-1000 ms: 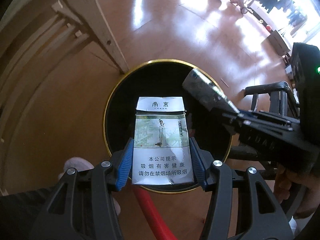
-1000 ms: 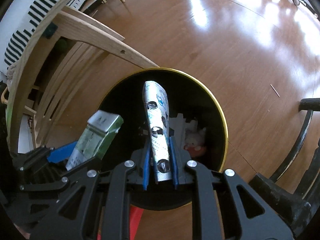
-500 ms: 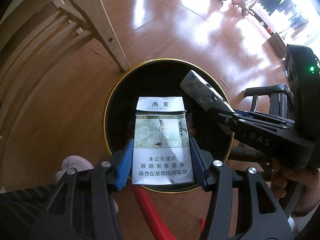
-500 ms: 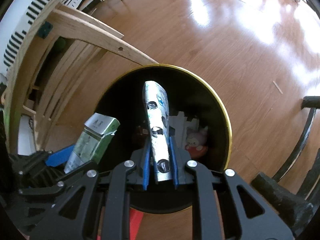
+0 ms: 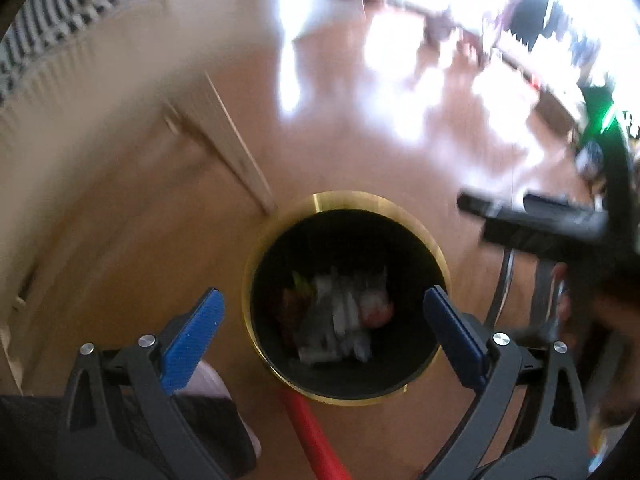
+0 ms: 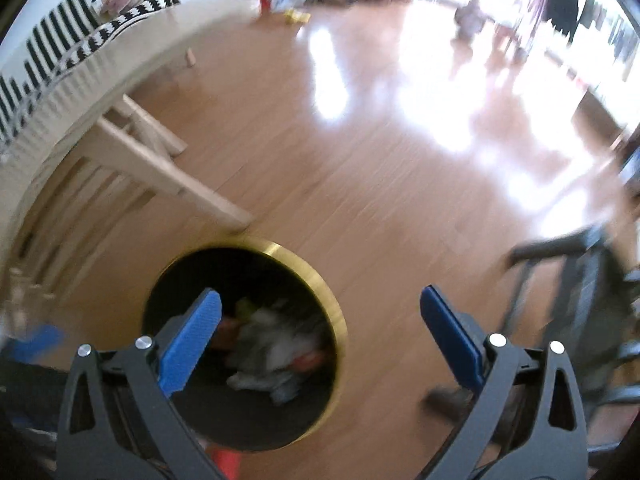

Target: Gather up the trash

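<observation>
Left wrist view: my left gripper [image 5: 322,304] is hanging spread wide, blue pads [image 5: 192,334] carrying nothing. It is sitting right above the black trash bin [image 5: 276,224] with the gold rim, which is standing on the wood floor [image 5: 352,132]. Trash pile [image 5: 340,316] is lying at the bin bottom: whitish crumpled pieces, something red and something green, too blurred to identify. A red rod [image 5: 310,432] is poking out from under the bin's near edge. My right gripper [image 5: 552,224] is showing as a dark blurred shape at right, beside the bin; I cannot tell its opening from here. A pale wooden chair leg [image 5: 236,148] is touching down just behind the bin.

Right wrist view: my right gripper [image 6: 320,314] is also standing wide, nothing between the pads. The bin [image 6: 320,280] is sitting lower left, partly behind the left pad [image 6: 192,340], trash [image 6: 272,352] visible inside, blurred. The wooden chair [image 6: 160,168] is standing just beyond the bin. A dark metal frame [image 6: 576,280] is standing at right, well apart from the bin.
</observation>
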Tool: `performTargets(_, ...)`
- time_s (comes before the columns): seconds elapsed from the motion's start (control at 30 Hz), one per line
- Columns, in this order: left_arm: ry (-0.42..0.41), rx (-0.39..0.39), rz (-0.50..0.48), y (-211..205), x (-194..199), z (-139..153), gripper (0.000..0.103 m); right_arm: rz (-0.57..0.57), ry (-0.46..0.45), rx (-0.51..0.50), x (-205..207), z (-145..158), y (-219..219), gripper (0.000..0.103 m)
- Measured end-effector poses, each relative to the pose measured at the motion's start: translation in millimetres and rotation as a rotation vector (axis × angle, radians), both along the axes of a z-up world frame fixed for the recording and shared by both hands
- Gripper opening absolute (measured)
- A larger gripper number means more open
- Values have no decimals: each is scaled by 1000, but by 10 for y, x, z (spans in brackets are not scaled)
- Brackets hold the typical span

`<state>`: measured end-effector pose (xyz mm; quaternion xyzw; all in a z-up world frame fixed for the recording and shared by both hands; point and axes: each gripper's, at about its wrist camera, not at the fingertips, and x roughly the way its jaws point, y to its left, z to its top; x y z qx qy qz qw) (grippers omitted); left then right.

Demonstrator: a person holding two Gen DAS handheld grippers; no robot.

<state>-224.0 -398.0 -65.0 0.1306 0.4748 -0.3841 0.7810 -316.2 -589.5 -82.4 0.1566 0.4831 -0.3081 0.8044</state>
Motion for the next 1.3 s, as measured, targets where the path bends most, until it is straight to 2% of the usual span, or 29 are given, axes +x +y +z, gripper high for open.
performTargets(0.13,-134,-137,137,477,377,782,97,10,-9,-242,334,416,266,97)
performTargets(0.2,-208,-156,260,861,676,1170,97,62,-82,-262,577,634,448,97)
performTargets(0.3,-272,-122,413,1376,1049,1511,97,187,-249,-215,1132,1077,890,97)
performTargets(0.37,-333,-32,548,1842,1335,1650,97,256,-325,-193,1486,1325,1180,97)
performTargets(0.4,-361,-2,599,2002,1415,1672,97,290,-352,-175,1655,1426,1318,97)
performTargets(0.43,-406,46,695,2284,1555,1681,97,328,-374,-150,1859,1531,1494,96)
performTargets(0.53,-446,58,808,2844,1839,1598,97,426,-409,-69,2466,1741,2018,96)
performTargets(0.6,-417,66,854,3101,1974,1478,97,495,-431,-16,2742,1774,2386,96)
performTargets(0.67,-349,78,896,3353,2162,1256,97,548,-429,-3,2956,1685,2764,96)
performTargets(0.77,-318,87,952,3577,2235,963,97,583,-400,-25,3115,1345,3206,96)
performTargets(0.8,-282,106,978,3607,2292,898,97,584,-403,-25,3128,1269,3274,96)
performTargets(0.83,-260,93,975,3608,2322,894,97,595,-390,-23,3148,1139,3330,96)
performTargets(0.9,-267,29,934,3566,2351,959,97,608,-310,21,3301,984,3360,96)
performTargets(1.03,-298,26,885,3490,2331,988,97,537,-310,45,3446,923,3340,96)
performTargets(1.17,-320,30,894,3482,2265,986,97,511,-287,43,3481,870,3287,97)
performTargets(1.3,-293,5,870,3531,2275,946,97,483,-302,71,3379,892,3169,97)
